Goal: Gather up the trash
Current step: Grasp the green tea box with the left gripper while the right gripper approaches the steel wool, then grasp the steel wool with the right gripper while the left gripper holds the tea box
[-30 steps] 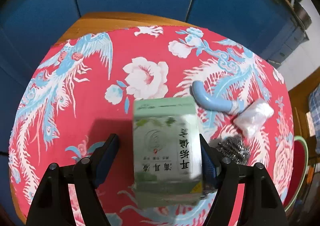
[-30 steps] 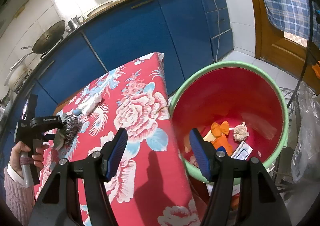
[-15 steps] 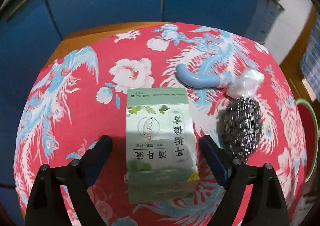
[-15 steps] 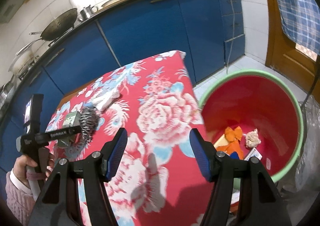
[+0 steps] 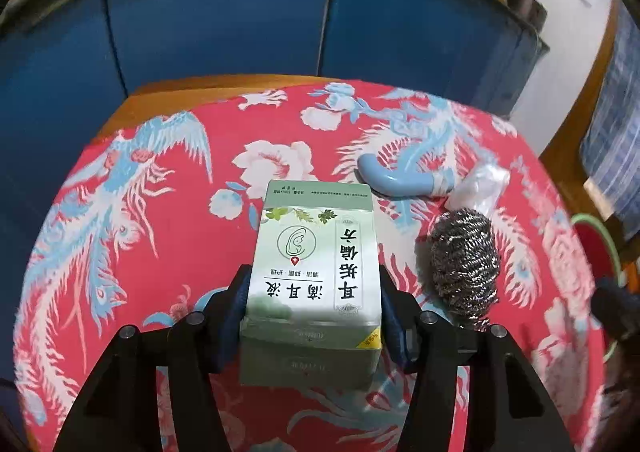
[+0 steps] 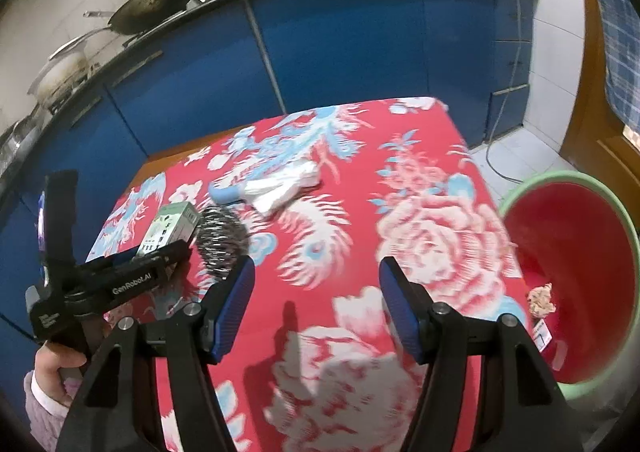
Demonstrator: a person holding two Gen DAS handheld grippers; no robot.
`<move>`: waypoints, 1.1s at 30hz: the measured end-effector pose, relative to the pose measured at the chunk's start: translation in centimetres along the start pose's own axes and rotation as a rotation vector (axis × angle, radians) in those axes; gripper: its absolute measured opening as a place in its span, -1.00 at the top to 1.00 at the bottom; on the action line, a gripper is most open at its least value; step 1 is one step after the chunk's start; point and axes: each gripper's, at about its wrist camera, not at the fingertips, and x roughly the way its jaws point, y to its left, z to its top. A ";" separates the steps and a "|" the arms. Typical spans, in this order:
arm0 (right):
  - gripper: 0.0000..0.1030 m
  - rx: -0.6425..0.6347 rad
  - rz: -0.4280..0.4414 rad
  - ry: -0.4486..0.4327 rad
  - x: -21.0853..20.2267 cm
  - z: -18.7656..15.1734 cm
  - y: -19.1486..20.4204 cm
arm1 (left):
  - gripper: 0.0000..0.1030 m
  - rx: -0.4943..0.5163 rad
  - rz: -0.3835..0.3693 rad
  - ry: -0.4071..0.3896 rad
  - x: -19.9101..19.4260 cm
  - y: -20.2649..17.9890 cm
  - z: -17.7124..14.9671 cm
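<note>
1. The left tool point(image 5: 314, 292) has just been closing, and its blue pads point(image 5: 236, 302) now press on both sides of a pale green box point(image 5: 314, 252) printed with Chinese characters, which lies flat on the worktop point(image 5: 132, 212) under a red cloth patterned with blue birds and white flowers
2. A steel wool scourer point(image 5: 464, 256) sits just beside the box on its right; beyond it lie a curved light-blue plastic handle point(image 5: 404, 182) and a crumpled white plastic bag point(image 5: 478, 188), the bag touching the end of the handle
3. The right tool point(image 6: 316, 300) hangs above the near part of the cloth with its jaws wide apart and nothing between them
4. From the right wrist view, a hand point(image 6: 56, 366) in a pink sleeve grips the handle of the left tool at the worktop's left side
5. A green bucket point(image 6: 616, 212) with a red inside stands on the floor off the worktop's right edge, with a crumpled wad of paper point(image 6: 540, 298) and a printed card in it
6. Blue cabinets point(image 6: 340, 40) run behind the worktop, a wok point(image 6: 154, 8) on the counter above them
</note>
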 end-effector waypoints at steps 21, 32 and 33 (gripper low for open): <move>-0.20 -0.114 0.038 0.088 7.4 0.9 7.8 | -0.16 -0.140 0.039 -0.111 -5.6 5.2 -1.9; 0.30 -0.077 0.069 0.079 5.9 0.4 6.3 | -0.16 -0.121 0.015 -0.121 -6.6 4.1 -2.3; 0.30 -0.072 0.071 0.071 5.3 0.3 6.0 | -0.16 -0.117 0.013 -0.122 -6.7 3.8 -2.2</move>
